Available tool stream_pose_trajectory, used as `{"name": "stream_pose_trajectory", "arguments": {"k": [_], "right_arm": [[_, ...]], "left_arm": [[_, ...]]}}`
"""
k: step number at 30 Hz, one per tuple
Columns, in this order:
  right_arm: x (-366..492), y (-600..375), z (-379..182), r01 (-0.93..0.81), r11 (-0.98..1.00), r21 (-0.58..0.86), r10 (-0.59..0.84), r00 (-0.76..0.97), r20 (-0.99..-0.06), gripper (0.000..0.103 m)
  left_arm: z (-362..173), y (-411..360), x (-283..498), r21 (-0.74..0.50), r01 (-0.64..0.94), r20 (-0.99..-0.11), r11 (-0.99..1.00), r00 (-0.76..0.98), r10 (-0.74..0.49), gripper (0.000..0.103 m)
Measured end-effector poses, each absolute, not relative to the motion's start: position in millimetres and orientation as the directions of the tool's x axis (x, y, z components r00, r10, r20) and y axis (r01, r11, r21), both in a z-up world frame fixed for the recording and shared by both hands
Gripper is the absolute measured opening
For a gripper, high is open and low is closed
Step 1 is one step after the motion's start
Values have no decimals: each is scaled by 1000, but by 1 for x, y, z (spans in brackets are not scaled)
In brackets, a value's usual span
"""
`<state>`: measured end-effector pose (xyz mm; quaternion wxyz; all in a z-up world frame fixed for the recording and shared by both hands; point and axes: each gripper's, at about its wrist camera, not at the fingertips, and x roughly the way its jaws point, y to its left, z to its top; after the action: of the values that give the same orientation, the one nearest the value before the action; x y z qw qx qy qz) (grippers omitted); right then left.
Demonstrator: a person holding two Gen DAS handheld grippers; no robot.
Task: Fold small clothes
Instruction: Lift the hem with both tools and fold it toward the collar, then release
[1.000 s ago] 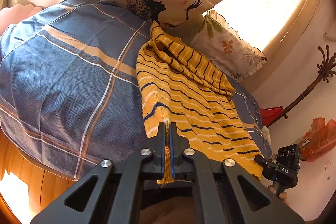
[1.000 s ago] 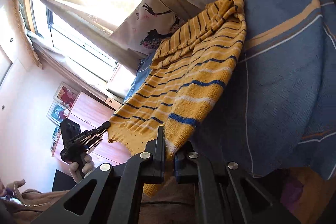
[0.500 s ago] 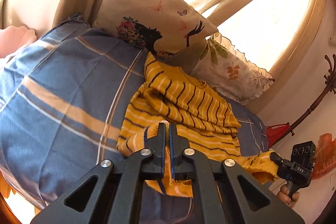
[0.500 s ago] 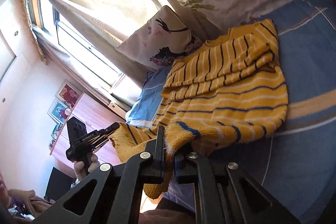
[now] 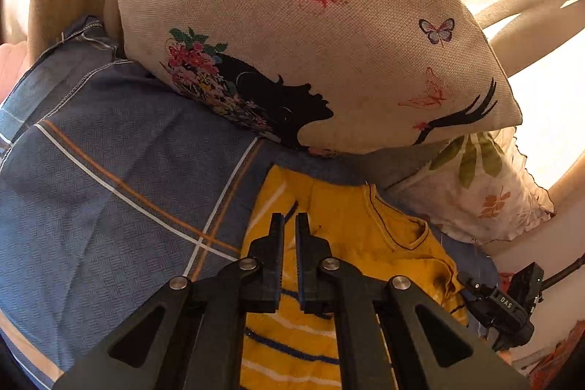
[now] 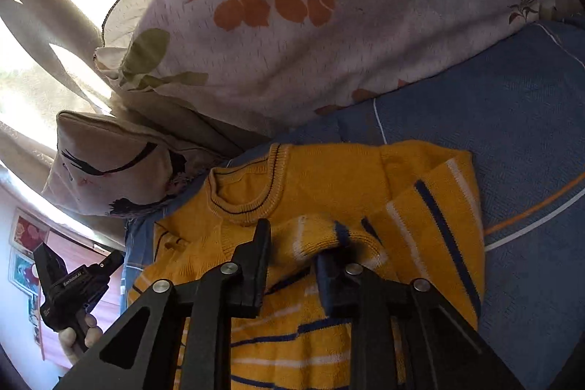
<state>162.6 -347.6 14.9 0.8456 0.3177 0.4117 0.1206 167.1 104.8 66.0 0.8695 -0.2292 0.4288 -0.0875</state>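
A small yellow knit sweater (image 5: pixel 351 225) with blue and white stripes lies folded over on the blue checked bedspread (image 5: pixel 109 189), its neckline toward the pillows. My left gripper (image 5: pixel 289 225) hovers over the sweater's left shoulder with its jaws a narrow gap apart and nothing between them. In the right wrist view the sweater (image 6: pixel 329 181) shows its round collar, and my right gripper (image 6: pixel 292 240) is open over it. The striped hem edge is bunched between the right fingers and covers the right fingertip.
A beige cushion with a woman's silhouette and butterflies (image 5: pixel 329 42) and a white pillow with leaf print (image 6: pixel 310 24) lean against the curtained window right behind the sweater. The bed's blue cover (image 6: pixel 512 134) stretches to the right.
Both grippers carried the sweater's hem up toward the collar, folding it in half. Both then opened and let go of the cloth near the pillows.
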Motion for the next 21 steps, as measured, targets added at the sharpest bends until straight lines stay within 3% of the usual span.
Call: {"name": "stream_pose_trajectory", "arguments": {"k": [1, 4, 9, 12, 15, 18, 21], "right_arm": [[159, -350, 16, 40, 766, 642, 474, 640, -604, 48], [146, -361, 28, 17, 770, 638, 458, 682, -570, 51], [114, -362, 55, -29, 783, 621, 431, 745, -509, 58], [121, -329, 52, -141, 775, 617, 537, 661, -524, 58], [148, -284, 33, -238, 774, 587, 610, 526, -592, 58], [180, -275, 13, -154, 889, 431, 438, 560, -704, 56], [199, -294, 0, 2, 946, 323, 254, 614, -747, 56]], "left_arm": [[65, 107, 163, -458, -32, -710, 888, 614, -344, 12], [63, 113, 146, -445, -4, -716, 895, 603, -353, 29], [64, 98, 122, -450, 93, -698, 888, 584, -414, 33], [61, 70, 129, -441, 183, -692, 879, 554, -463, 37], [43, 37, 151, -348, 206, -770, 915, 494, -404, 37], [22, 23, 177, -165, 145, -838, 976, 501, -216, 37], [23, 43, 190, -218, 69, -826, 973, 518, -222, 37]]}}
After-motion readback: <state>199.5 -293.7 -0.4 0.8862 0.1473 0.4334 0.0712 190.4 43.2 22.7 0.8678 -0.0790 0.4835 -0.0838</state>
